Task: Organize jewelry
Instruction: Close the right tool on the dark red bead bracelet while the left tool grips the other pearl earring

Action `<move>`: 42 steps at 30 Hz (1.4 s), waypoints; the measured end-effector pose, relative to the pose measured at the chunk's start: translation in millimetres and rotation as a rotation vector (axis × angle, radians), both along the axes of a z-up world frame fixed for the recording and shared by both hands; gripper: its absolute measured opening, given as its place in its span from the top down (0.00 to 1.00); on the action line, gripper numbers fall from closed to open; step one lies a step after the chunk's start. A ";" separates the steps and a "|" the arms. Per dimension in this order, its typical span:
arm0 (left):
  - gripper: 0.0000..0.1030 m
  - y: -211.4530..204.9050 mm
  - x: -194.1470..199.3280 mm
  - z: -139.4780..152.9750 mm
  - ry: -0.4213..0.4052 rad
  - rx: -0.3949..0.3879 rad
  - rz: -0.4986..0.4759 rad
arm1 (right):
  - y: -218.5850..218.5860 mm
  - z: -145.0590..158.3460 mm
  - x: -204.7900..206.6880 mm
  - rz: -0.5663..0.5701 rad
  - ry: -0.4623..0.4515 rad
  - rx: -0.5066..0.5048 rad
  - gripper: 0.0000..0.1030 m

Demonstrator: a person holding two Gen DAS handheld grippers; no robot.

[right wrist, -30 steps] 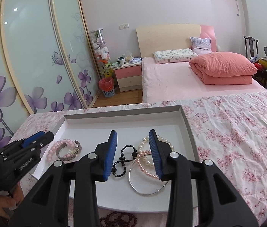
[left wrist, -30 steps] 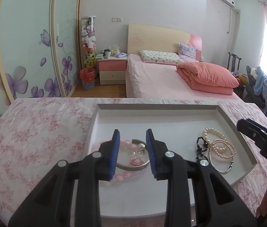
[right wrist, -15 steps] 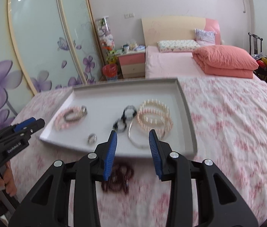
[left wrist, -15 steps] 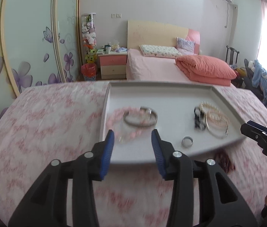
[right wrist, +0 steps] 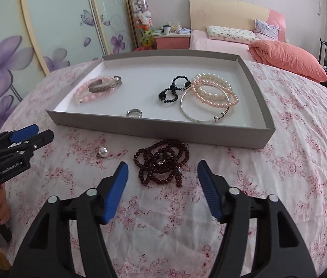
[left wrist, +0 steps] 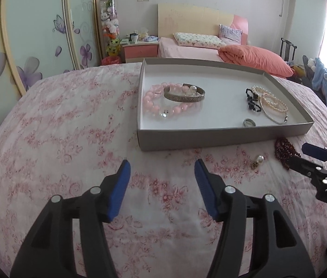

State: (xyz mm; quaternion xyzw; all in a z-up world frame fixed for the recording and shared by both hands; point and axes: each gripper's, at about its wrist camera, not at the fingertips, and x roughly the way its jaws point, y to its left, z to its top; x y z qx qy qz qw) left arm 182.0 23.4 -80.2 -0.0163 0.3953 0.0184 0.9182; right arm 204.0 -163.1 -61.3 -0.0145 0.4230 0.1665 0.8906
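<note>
We see most jewelry already in tray [right wrist: 158, 128]. Left outside on floral cloth: dark bead string [right wrist: 162, 162], pearl earring [right wrist: 103, 151]. Our right gripper [right wrist: 162, 173] spread near beads; left gripper [left wrist: 162, 171] spread, empty.

Grey tray [right wrist: 154, 128], pink floral cloth [right wrist: 290, 162], dark red beads [right wrist: 161, 162], blue-padded fingers [right wrist: 114, 192].

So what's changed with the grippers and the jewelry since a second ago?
Both grippers pulled back from over the grey cardboard tray toward the person, and both opened wider: left gripper, right gripper, which now faces the dark red bead necklace on the floral cloth. Neither holds anything. The jewelry in the tray looks unmoved.
</note>
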 end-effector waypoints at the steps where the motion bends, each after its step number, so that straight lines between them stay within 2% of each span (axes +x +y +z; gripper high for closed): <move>1: 0.44 -0.3 1.3 1.1 0.001 -0.001 0.000 | 1.6 -1.9 2.2 0.000 0.008 -0.008 0.38; 14: 0.44 2.0 8.5 -5.5 0.052 0.010 0.026 | 10.3 -5.6 14.4 -0.008 0.015 -0.056 0.38; 15: 0.44 1.8 8.7 -5.9 0.055 0.011 0.027 | 9.9 -5.3 14.1 -0.014 0.011 -0.062 0.44; 16: 0.44 1.6 9.2 -6.3 0.059 0.014 0.027 | 9.9 -5.1 13.6 -0.018 0.007 -0.068 0.55; 19: 0.44 1.1 8.7 -7.3 0.063 0.017 0.026 | 5.5 -5.0 13.2 -0.028 0.003 -0.067 0.74; 22: 0.44 1.1 8.9 -7.2 0.063 0.017 0.028 | 0.6 -4.5 9.6 -0.036 0.004 -0.061 0.79; 27: 0.44 -6.4 4.5 -2.7 0.025 0.041 0.006 | -13.1 -3.9 -0.2 -0.065 0.002 -0.065 0.80; 30: 0.39 -19.7 2.6 1.7 0.011 0.021 -0.038 | -24.4 -3.5 -4.9 -0.102 0.006 -0.061 0.80; 37: 0.38 -64.7 9.9 4.0 0.047 -0.027 -0.148 | -45.7 -5.2 -13.8 -0.156 0.012 -0.040 0.81; 42: 0.39 -93.2 18.0 -4.8 0.084 -0.009 -0.187 | -47.2 -5.5 -13.5 -0.155 0.013 -0.033 0.80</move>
